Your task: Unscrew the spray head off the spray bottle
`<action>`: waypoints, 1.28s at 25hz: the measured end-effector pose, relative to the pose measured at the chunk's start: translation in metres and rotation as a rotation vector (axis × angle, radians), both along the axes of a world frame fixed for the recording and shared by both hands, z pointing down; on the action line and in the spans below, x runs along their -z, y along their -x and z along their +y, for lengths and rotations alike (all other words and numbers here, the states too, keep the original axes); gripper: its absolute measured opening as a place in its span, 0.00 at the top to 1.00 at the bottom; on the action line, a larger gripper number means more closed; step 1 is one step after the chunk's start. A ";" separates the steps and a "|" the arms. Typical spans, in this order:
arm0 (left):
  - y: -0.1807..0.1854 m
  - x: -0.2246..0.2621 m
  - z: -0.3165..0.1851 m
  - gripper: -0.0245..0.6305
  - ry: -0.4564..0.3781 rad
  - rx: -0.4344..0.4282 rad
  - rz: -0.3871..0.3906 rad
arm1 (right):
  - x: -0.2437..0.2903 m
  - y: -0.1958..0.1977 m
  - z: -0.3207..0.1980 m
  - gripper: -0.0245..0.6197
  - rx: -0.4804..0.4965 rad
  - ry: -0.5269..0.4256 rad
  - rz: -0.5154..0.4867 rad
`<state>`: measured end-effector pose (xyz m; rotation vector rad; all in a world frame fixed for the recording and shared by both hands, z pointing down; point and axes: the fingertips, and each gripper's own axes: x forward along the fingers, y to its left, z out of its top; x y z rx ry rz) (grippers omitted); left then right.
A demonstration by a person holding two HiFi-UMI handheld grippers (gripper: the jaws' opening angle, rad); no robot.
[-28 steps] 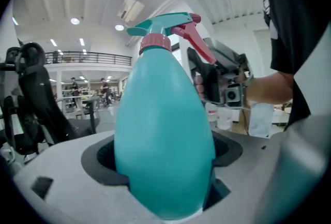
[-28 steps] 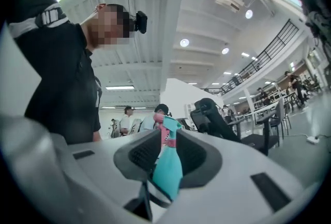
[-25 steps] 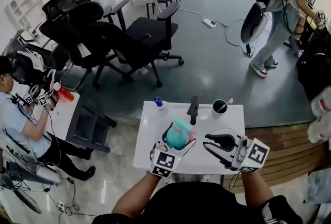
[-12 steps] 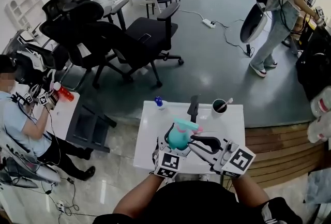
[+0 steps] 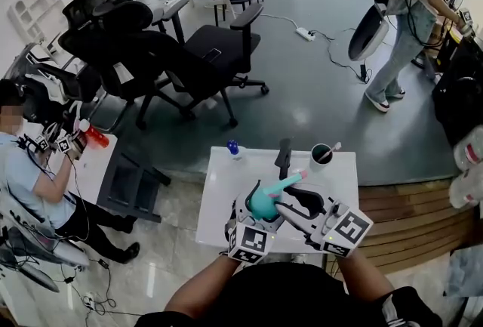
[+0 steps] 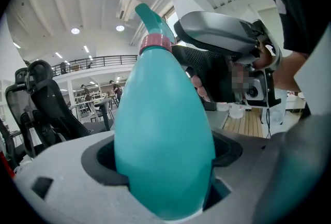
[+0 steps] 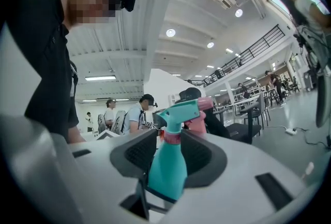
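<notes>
A teal spray bottle (image 5: 259,205) is held above the white table (image 5: 219,197). My left gripper (image 5: 260,211) is shut on its round body (image 6: 163,135). The teal spray head (image 5: 287,183) has a pink tip, and a pink collar (image 7: 172,137) sits at the neck. My right gripper (image 5: 285,198) reaches in from the right. In the right gripper view its jaws (image 7: 169,153) stand on either side of the neck and collar. They have just been opening, and a small gap shows at each pad. The right gripper (image 6: 222,36) also shows in the left gripper view, above the bottle.
On the table's far edge stand a small blue-capped bottle (image 5: 232,149), a black upright object (image 5: 283,155) and a black cup (image 5: 320,156). Office chairs (image 5: 204,53) stand beyond. A person (image 5: 23,167) sits at left. A wooden platform (image 5: 407,205) lies at right.
My right gripper came in from the right to the bottle's neck. The spray head's nozzle has swung round toward the upper right. The left gripper has kept its hold.
</notes>
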<state>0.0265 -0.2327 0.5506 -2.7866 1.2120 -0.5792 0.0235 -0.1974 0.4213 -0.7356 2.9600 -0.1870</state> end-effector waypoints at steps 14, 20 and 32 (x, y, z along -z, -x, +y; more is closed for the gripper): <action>-0.015 0.000 0.010 0.26 -0.034 -0.047 -0.053 | 0.004 0.004 -0.004 0.73 -0.019 0.021 -0.015; -0.021 0.004 0.018 0.26 -0.015 -0.112 0.013 | 0.008 0.004 0.000 0.74 0.001 -0.025 0.005; -0.036 0.009 0.047 0.26 -0.029 -0.325 0.064 | 0.039 -0.014 0.031 0.74 0.189 -0.137 0.003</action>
